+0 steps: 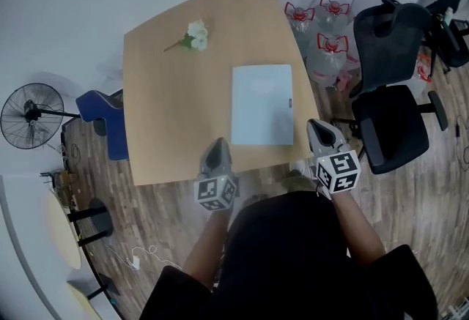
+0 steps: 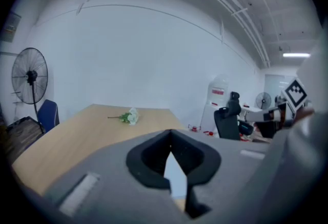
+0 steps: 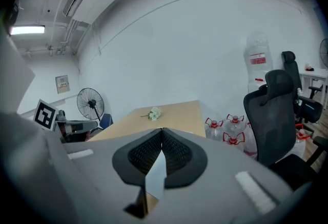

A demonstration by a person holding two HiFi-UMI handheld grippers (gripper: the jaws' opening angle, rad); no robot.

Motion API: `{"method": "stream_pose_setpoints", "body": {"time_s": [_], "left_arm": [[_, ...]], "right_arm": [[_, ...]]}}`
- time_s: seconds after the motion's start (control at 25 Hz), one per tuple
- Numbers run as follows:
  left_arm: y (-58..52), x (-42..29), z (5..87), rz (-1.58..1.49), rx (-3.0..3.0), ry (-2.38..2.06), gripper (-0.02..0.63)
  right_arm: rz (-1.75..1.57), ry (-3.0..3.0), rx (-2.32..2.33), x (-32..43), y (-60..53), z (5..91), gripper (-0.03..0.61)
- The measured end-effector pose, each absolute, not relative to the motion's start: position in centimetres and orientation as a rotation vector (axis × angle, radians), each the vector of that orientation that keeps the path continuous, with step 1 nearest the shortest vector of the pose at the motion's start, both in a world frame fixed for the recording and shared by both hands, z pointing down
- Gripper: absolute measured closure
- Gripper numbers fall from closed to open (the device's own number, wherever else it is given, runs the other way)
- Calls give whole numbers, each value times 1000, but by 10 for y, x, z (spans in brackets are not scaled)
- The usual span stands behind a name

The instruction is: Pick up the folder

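A pale blue folder (image 1: pixel 262 104) lies flat on the wooden table (image 1: pixel 168 91), close to its near right corner. My left gripper (image 1: pixel 216 146) hovers at the table's near edge, left of the folder, jaws shut and empty. My right gripper (image 1: pixel 319 128) is by the table's right corner, beside the folder's near right corner, also shut with nothing held. In the left gripper view a sliver of the folder (image 2: pixel 175 177) shows through the gap behind the shut jaws; the right gripper view shows the folder (image 3: pixel 155 177) the same way.
A small bunch of white flowers (image 1: pixel 193 36) lies at the table's far side. Black office chairs (image 1: pixel 396 102) and several water bottles (image 1: pixel 326 44) stand right of the table. A floor fan (image 1: pixel 29 115) and a blue chair (image 1: pixel 106 117) stand to the left.
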State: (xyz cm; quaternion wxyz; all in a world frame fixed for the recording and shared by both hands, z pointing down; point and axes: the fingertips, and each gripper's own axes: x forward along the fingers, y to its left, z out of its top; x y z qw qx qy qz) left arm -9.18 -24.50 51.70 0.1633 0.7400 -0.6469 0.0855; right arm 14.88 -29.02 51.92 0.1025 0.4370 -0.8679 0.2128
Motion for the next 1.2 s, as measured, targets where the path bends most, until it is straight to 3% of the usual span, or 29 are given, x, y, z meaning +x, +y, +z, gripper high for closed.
{"method": "stream_pose_setpoints", "body": {"time_s": [0.4, 0.8, 1.0, 1.08, 1.2], "left_arm": [[-278, -76, 567, 262, 2100, -1686, 612], [-284, -110, 626, 339, 2025, -1581, 611], [-288, -122, 656, 387, 1976, -1545, 610], [-291, -126, 666, 378, 1948, -1514, 536], [-300, -131, 680, 345, 1918, -1445, 493]], "right_arm": [[726, -2497, 1138, 149, -315, 590, 577], [841, -2378, 1162, 122, -323, 631, 577], [894, -2308, 1173, 110, -319, 655, 526], [954, -2283, 1170, 104, -319, 667, 503], [998, -2251, 1132, 93, -319, 684, 404]]}}
